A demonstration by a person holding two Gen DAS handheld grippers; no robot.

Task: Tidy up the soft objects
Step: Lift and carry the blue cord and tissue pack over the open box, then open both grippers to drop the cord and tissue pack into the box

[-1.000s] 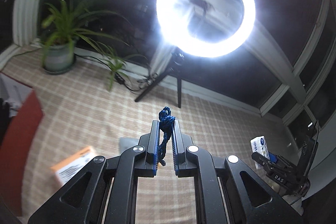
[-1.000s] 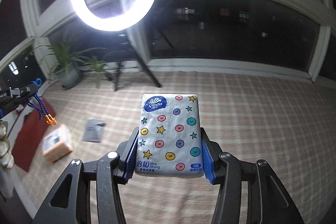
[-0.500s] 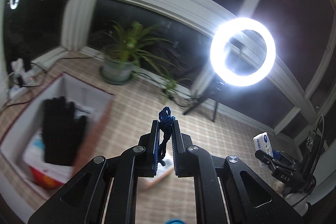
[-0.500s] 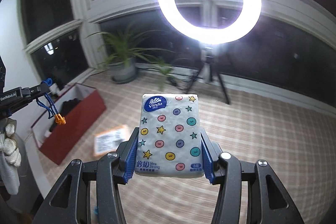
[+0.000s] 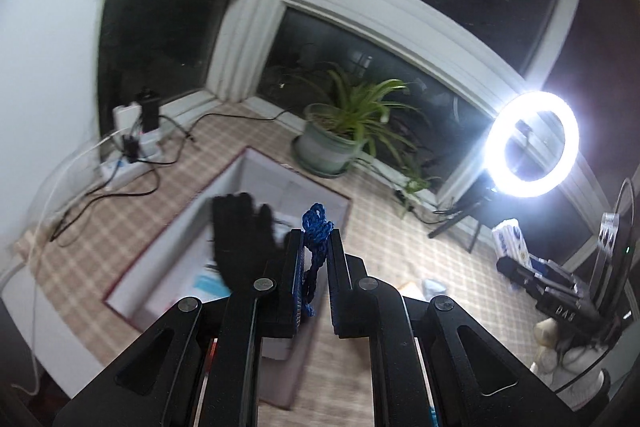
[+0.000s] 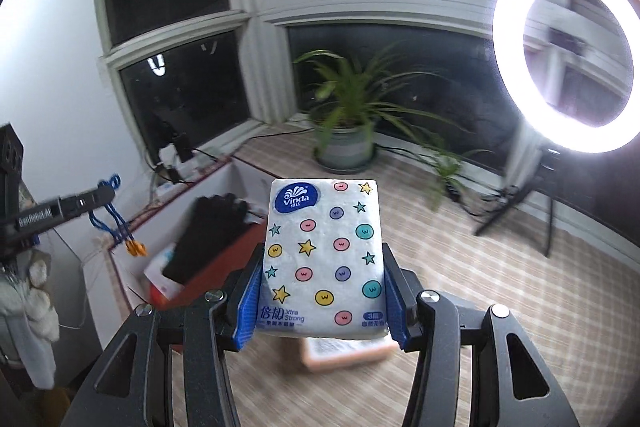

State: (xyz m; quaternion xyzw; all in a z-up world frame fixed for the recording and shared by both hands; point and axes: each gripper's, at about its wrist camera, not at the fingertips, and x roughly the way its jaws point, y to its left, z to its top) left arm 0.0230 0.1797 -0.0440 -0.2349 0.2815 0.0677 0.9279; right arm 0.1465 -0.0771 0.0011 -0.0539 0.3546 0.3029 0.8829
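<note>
My left gripper (image 5: 314,247) is shut on a blue braided cord (image 5: 316,227) whose knotted end sticks out past the fingertips; in the right wrist view the cord (image 6: 114,219) hangs down with orange ends. My right gripper (image 6: 323,267) is shut on a white Vinda tissue pack (image 6: 324,259) with coloured dots and stars. A red-sided open box (image 5: 256,195) stands on the floor below the left gripper and holds a black glove (image 5: 240,235) on other items. The box (image 6: 224,255) lies left of the tissue pack.
A potted plant (image 5: 340,139) stands behind the box by the windows. A lit ring light on a tripod (image 5: 532,143) stands to the right. Cables and a power strip (image 5: 132,155) lie at the left wall. An orange packet (image 6: 348,351) lies on the checked floor.
Both grippers have swung left, still holding the cord and the tissue pack. The box with the glove has come toward the centre under the left gripper; the ring light has shifted right.
</note>
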